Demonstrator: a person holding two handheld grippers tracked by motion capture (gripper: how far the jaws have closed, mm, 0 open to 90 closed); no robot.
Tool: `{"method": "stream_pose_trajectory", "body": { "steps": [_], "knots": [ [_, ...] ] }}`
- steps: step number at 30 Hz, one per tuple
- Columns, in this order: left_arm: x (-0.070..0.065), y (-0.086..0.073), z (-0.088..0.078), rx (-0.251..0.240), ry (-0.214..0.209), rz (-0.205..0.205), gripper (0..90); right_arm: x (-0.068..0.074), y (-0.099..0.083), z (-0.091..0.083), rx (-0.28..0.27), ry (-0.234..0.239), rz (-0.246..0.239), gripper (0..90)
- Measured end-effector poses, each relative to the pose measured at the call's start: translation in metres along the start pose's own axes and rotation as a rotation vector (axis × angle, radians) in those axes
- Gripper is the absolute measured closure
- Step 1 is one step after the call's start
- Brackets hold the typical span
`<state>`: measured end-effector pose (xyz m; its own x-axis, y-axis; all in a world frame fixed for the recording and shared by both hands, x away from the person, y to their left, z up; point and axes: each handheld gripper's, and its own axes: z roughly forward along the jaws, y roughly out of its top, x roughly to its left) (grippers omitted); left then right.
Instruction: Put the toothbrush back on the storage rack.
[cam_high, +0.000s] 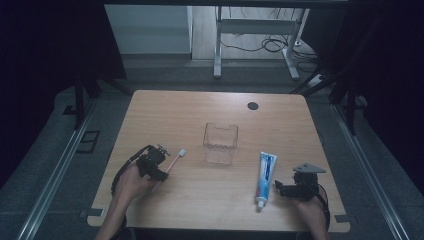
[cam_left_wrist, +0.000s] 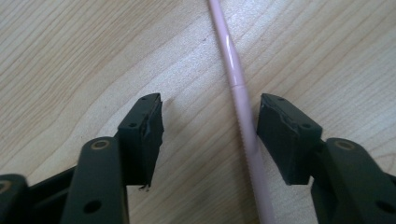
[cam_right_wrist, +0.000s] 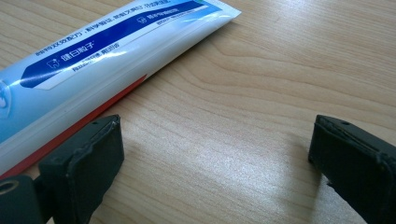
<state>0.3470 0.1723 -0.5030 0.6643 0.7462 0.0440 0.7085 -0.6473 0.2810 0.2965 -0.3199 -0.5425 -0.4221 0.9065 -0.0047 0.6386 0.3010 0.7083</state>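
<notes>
left gripper (cam_left_wrist: 210, 135): unclenched astride toothbrush (cam_left_wrist: 243, 116) | right gripper (cam_right_wrist: 215, 154): released, beside toothpaste (cam_right_wrist: 107, 51)

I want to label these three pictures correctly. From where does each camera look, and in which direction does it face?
High view: above the person's side of the table, facing forward and down; both forearms and the left gripper and right gripper show.
Left gripper view: on the left gripper, looking along its jaws at the pink toothbrush between them.
Right gripper view: on the right gripper, jaws apart over bare wood, the toothpaste tube beside one jaw.
Shared: the high view also shows the toothbrush and tube.
</notes>
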Motion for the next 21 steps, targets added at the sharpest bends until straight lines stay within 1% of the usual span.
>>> {"method": "stream_pose_trajectory", "body": {
  "steps": [3,5,7,9,10,11,13,15,16,17,19,21],
  "knots": [
    [0.000,0.010,0.000,0.014,-0.027,0.005,44.6,0.000,0.000,0.000,0.000,0.001,0.000,3.0],
    [0.000,0.013,0.000,0.019,-0.032,0.009,45.9,0.000,0.000,0.000,-0.001,0.000,0.000,3.0],
    [0.001,0.021,0.001,0.037,-0.050,-0.001,49.6,0.000,0.000,0.000,-0.001,0.000,0.000,3.0],
    [0.003,0.026,0.001,0.055,-0.056,-0.008,51.9,0.000,0.000,0.000,-0.001,0.000,0.000,3.0],
    [0.003,0.026,0.001,0.055,-0.056,-0.008,53.1,0.000,0.000,0.000,-0.001,0.000,0.000,3.0],
    [0.005,0.031,0.003,0.076,-0.066,-0.026,54.0,0.000,0.000,0.000,-0.001,0.000,0.000,3.0],
    [0.005,0.033,0.004,0.082,-0.065,-0.030,56.3,0.000,0.000,0.000,-0.001,0.001,0.000,3.0],
    [0.007,0.036,0.005,0.106,-0.065,-0.030,57.6,0.000,0.000,0.000,-0.001,0.001,0.001,3.0],
    [0.008,0.040,0.008,0.126,-0.071,-0.041,59.1,0.000,0.000,0.000,-0.001,0.001,0.000,3.0],
    [0.007,0.041,0.009,0.132,-0.067,-0.046,59.9,0.000,0.000,0.000,-0.001,0.000,0.000,3.0],
    [0.008,0.044,0.012,0.156,-0.054,-0.040,60.5,0.000,0.000,0.000,-0.001,0.000,-0.001,3.0],
    [0.008,0.046,0.012,0.159,-0.062,-0.057,62.5,0.000,0.000,0.000,-0.001,0.001,0.000,3.0]
  ]
}}
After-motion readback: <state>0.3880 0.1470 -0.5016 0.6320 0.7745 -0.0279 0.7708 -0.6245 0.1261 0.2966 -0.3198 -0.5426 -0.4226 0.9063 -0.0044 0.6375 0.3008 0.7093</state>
